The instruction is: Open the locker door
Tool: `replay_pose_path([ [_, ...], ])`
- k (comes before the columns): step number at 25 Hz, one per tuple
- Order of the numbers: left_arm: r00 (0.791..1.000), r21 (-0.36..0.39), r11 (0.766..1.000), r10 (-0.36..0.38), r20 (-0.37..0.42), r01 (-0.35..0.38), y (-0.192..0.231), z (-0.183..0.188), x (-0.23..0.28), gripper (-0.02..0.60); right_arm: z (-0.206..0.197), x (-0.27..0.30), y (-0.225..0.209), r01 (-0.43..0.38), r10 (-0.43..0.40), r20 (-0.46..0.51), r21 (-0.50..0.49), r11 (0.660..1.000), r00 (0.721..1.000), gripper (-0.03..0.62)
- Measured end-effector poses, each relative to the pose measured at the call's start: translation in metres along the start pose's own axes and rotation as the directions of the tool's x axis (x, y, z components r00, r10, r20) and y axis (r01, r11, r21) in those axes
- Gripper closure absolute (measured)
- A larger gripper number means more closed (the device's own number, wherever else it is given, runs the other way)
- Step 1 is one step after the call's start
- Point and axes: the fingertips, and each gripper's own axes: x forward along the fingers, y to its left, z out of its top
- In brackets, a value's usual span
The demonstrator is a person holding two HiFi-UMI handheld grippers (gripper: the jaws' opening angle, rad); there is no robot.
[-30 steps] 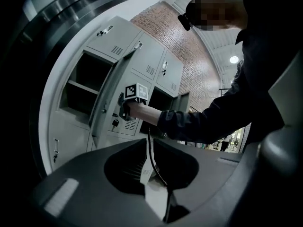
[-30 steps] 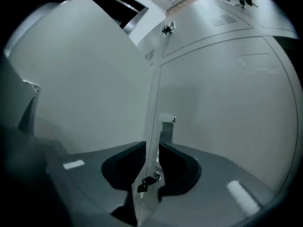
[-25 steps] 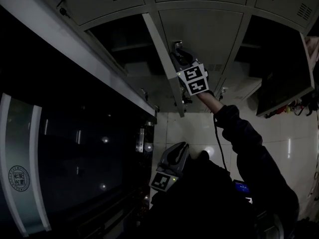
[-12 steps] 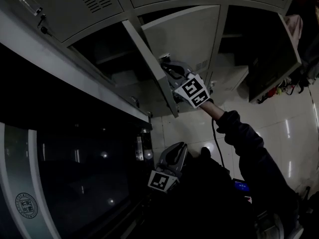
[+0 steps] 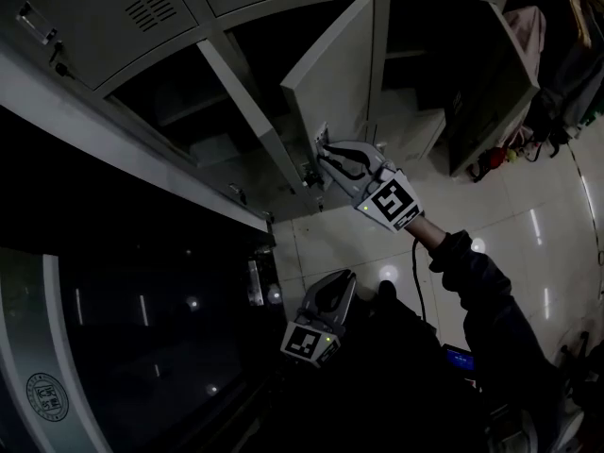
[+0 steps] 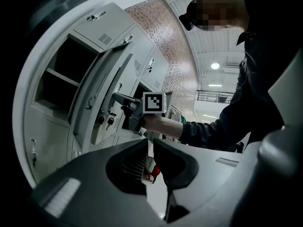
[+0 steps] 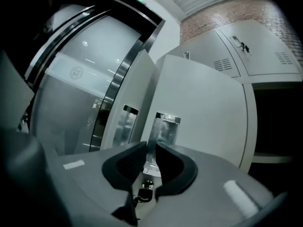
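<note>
The grey locker door [image 5: 335,78] stands swung out from its dark compartment. My right gripper [image 5: 327,159] is at the door's free edge, shut on the shiny metal handle [image 7: 164,126] there. In the right gripper view the jaws [image 7: 151,151] pinch that handle, and a key [image 7: 144,189] hangs from the lock below it. My left gripper [image 5: 332,293] is held low and apart from the lockers, shut with nothing in it. The left gripper view looks past its jaws [image 6: 151,151] at the right gripper's marker cube [image 6: 154,102] and the door [image 6: 102,93].
Open compartments flank the door: one to the left [image 5: 179,102] and one to the right with its own door [image 5: 491,92] hanging open. Closed vented lockers [image 5: 113,17] sit above. A dark glass panel [image 5: 113,328] fills the left. Shiny tiled floor [image 5: 528,243] lies below.
The door has swung further out with my right gripper shut on its handle; the gripper has moved down and right. The left gripper has stayed where it was.
</note>
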Motion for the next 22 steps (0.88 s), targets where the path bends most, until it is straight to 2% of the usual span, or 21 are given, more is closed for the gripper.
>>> replay_pose_path([
  [6,1.000,0.018,0.999,0.025,0.012,-0.026,-0.023,-0.005,0.012,0.537,0.003,-0.042,-0.006,0.014,-0.014,0.024,-0.008,1.000,1.000,0.534],
  [7,0.999,0.015,0.999,0.035,0.011,-0.035,-0.030,-0.007,0.014,0.537,-0.001,-0.053,-0.010,0.030,-0.031,0.030,0.011,0.999,0.999,0.593],
  [10,0.998,0.004,0.998,0.062,0.003,-0.062,-0.055,-0.017,0.019,0.537,-0.010,-0.095,-0.025,0.079,-0.081,0.037,0.072,0.994,0.996,0.594],
  [13,0.993,0.000,0.993,0.119,0.026,-0.119,-0.085,-0.026,0.021,0.537,-0.019,-0.152,-0.029,0.132,-0.137,0.026,0.139,0.981,0.990,0.594],
  [17,0.976,-0.009,0.976,0.217,0.030,-0.217,-0.125,-0.050,0.012,0.537,-0.040,-0.246,0.007,0.153,-0.159,0.000,0.273,0.950,0.987,0.594],
  [19,0.969,-0.014,0.969,0.247,0.026,-0.247,-0.145,-0.060,0.009,0.537,-0.054,-0.291,0.037,0.157,-0.157,-0.031,0.366,0.917,0.987,0.594],
  [22,0.962,-0.013,0.962,0.273,0.014,-0.273,-0.172,-0.072,0.001,0.537,-0.088,-0.351,0.100,0.168,-0.117,-0.136,0.469,0.867,0.984,0.594],
])
